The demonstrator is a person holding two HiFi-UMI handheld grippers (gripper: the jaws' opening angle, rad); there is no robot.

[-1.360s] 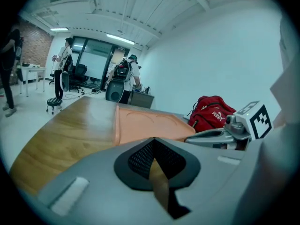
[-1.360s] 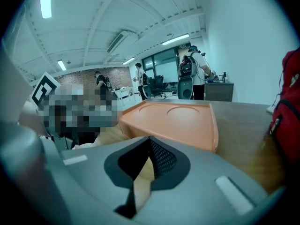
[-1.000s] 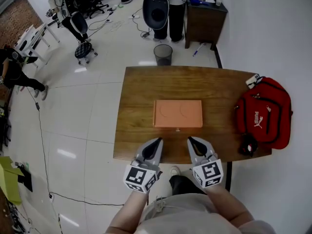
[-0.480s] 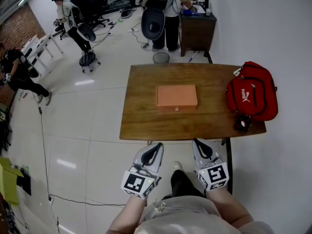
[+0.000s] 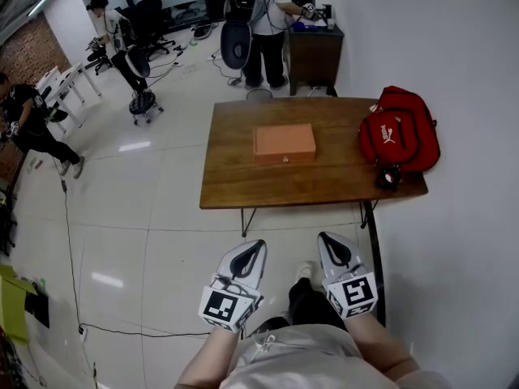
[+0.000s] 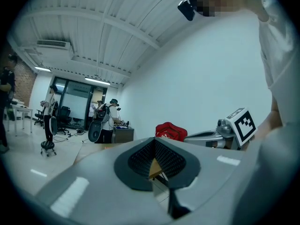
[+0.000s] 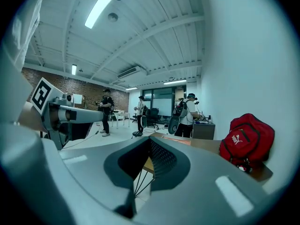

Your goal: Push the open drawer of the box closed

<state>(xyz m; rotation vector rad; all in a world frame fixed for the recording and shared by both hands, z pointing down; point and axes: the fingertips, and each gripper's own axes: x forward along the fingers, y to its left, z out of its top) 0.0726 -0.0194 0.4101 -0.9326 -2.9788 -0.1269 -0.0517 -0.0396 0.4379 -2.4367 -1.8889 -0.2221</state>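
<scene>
An orange box lies on the brown wooden table, well ahead of me in the head view. Its drawer front with a small knob looks flush with the box. Both grippers hang over the white floor, short of the table's near edge and close to my body. My left gripper is shut with nothing in it, and so is my right gripper. In the left gripper view the jaws meet at their tip. The right gripper also closes to a point, and beyond it the box shows as a thin orange strip.
A red backpack lies on the table's right end, also seen as the red backpack in the right gripper view. A white wall runs along the right. People, office chairs and a dark cabinet stand behind the table. A cable crosses the floor at left.
The table and box have receded from me. Both grippers were over the table's near edge a second ago; now they hang over the floor, still shut.
</scene>
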